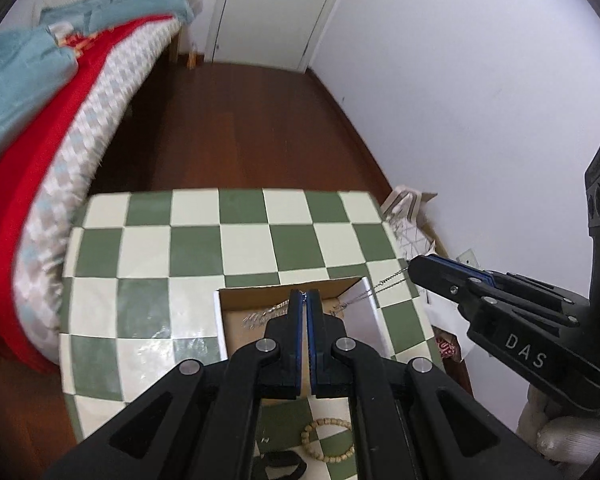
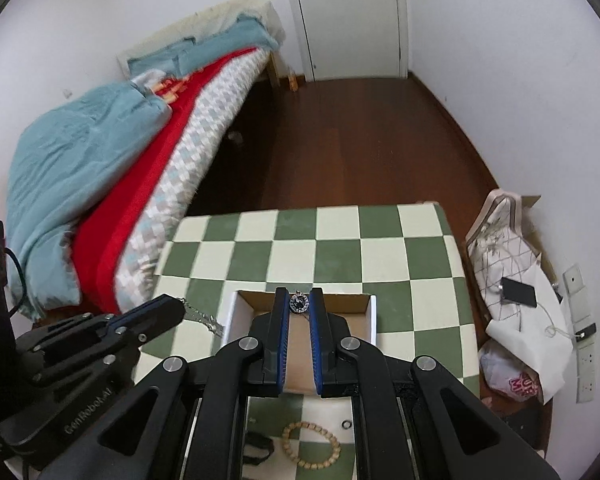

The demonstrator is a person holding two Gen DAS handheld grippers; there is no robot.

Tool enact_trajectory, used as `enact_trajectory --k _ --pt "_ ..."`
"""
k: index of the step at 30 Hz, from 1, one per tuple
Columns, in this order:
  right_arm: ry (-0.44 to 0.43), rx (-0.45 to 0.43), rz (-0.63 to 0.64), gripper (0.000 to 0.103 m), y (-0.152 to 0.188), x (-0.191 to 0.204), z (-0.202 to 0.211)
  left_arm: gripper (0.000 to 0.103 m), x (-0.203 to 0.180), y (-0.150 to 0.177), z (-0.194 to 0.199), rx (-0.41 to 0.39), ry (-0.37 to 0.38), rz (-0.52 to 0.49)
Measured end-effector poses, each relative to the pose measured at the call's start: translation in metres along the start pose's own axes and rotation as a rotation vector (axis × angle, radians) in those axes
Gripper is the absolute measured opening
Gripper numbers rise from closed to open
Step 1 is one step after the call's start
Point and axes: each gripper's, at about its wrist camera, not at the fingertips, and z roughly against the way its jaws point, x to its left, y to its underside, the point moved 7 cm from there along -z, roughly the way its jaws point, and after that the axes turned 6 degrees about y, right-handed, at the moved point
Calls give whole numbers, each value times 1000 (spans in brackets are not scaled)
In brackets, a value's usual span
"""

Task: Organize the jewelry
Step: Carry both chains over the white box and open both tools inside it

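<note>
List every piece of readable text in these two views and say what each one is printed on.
"DAS": white letters on the side of the right gripper.
"GenRobot.AI": faint raised lettering on the body of the left gripper, last characters uncertain.
Red lettering on the plastic bag by the wall: cut off, unreadable.
Dial of the round pendant: too small to read.

Bead bracelet [image 1: 327, 440] partly behind left gripper [image 1: 305, 294]; box [image 2: 370, 312] floor mostly hidden.
</note>
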Motion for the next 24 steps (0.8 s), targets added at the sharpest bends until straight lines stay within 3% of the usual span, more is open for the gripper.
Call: enact_trajectory --k 9,15,16,17,19,20,22,24 --pt "12 181 -39 10 6 -24 -92 1 25 2 -53 111 -14 64" --pt "-11 302 -68 12 19 -36 -127 5 49 3 -63 171 -157 99" --pt "-13 320 -74 20 21 -37 -130 5 51 3 -61 166 -181 94" --pt "-2 325 -77 36 22 -40 -132 6 52 3 -59 161 -206 82" --pt "3 327 -71 50 24 -40 -132 21 52 2 -55 142 -224 65" --pt "17 328 -66 52 26 -42 -132 30 52 2 -52 129 -242 57" --pt "49 329 -48 57 29 -44 -130 80 54 1 -46 94 -288 35" --pt "71 330 -42 70 33 -46 -129 87 56 1 -40 62 -326 21"
